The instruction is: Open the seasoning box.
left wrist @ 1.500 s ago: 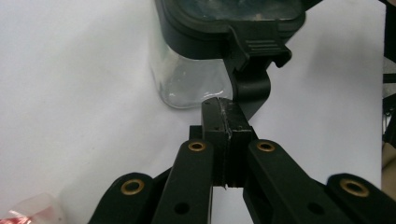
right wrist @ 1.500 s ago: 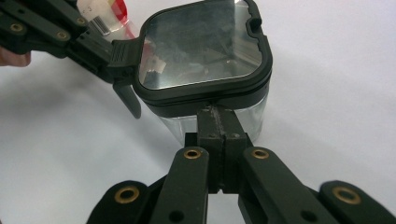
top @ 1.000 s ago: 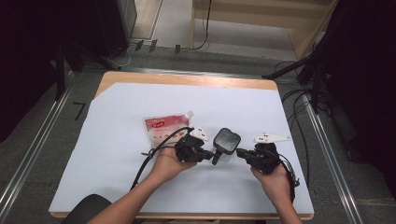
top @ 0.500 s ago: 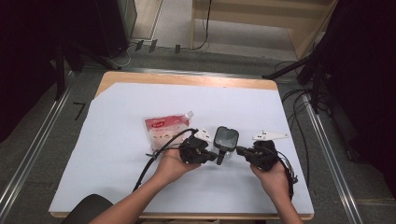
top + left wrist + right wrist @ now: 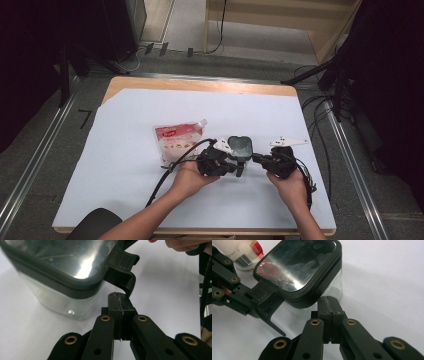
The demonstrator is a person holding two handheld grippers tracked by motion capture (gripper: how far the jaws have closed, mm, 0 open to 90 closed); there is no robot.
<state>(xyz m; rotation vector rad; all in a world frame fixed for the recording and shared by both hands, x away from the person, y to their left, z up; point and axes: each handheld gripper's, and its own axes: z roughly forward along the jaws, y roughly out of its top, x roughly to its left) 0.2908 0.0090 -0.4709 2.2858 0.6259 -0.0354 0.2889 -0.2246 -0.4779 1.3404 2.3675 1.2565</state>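
Clear container [image 5: 239, 147] with black lid and latch [image 5: 123, 268] stood at table [image 5: 125, 200] centre, between both grippers. Left gripper [image 5: 119, 301], at its 8 o'clock: jaws pressed together, tips touching the latch. Right gripper [image 5: 329, 305], at 4 o'clock: jaws together, beside the lid edge. Pouch [image 5: 177, 140] at 10 o'clock.

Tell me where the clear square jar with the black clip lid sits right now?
In the high view, the clear square jar stands near the table's front middle, between the left gripper and right gripper, right of the red-and-white pouch.
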